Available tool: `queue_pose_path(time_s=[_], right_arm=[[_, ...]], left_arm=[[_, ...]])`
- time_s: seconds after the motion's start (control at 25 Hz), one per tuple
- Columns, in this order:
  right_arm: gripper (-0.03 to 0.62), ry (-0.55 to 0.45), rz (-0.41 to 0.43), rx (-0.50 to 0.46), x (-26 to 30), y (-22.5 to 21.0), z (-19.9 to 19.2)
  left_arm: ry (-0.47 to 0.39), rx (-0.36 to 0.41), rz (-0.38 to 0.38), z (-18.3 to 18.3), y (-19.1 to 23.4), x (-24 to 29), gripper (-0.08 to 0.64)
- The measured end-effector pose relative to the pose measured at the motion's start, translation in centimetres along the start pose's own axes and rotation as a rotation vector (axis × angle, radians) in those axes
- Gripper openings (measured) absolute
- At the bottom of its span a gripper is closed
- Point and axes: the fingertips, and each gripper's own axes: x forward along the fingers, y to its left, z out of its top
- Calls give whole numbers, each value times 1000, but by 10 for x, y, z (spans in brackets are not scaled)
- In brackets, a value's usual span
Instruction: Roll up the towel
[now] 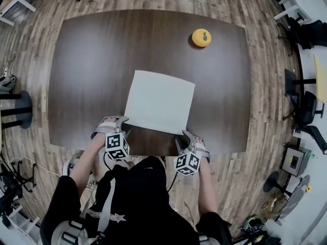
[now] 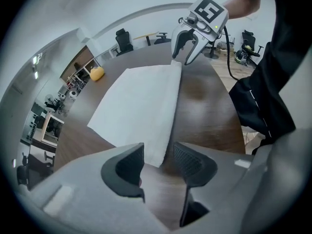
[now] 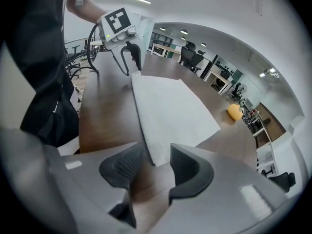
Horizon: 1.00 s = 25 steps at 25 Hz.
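A white towel (image 1: 159, 101) lies flat on the dark brown table (image 1: 92, 60), near its front edge. A narrow strip along the towel's near edge (image 2: 168, 106) looks folded over. My left gripper (image 1: 121, 120) stands at the near left corner, jaws open, and the corner's tip (image 2: 157, 160) lies between them with no pad pressing on it. My right gripper (image 1: 183, 136) is at the near right corner, also open, with that corner (image 3: 152, 155) between its jaws and untouched. Each gripper shows in the other's view: the right gripper (image 2: 184, 57) and the left gripper (image 3: 131, 65).
A small orange-yellow fruit-like object (image 1: 201, 38) sits at the table's far right. The table's front edge runs just under both grippers, against the person's dark-clothed body. Office chairs (image 1: 306, 111) and desks stand around on the wood floor.
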Motion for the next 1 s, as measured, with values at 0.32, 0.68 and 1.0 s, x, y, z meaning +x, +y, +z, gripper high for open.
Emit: queue_pose_path(time_s=[0.32, 0.68, 1.0], right_arm=[[150, 18, 54, 3, 13, 2, -3], [69, 63, 77, -66, 22, 6, -12], [28, 60, 43, -82, 23, 10, -9]], left_arm=[[40, -4, -46, -4, 1, 12, 179], [67, 4, -70, -8, -6, 20, 67], [66, 9, -56, -12, -8, 21, 35]])
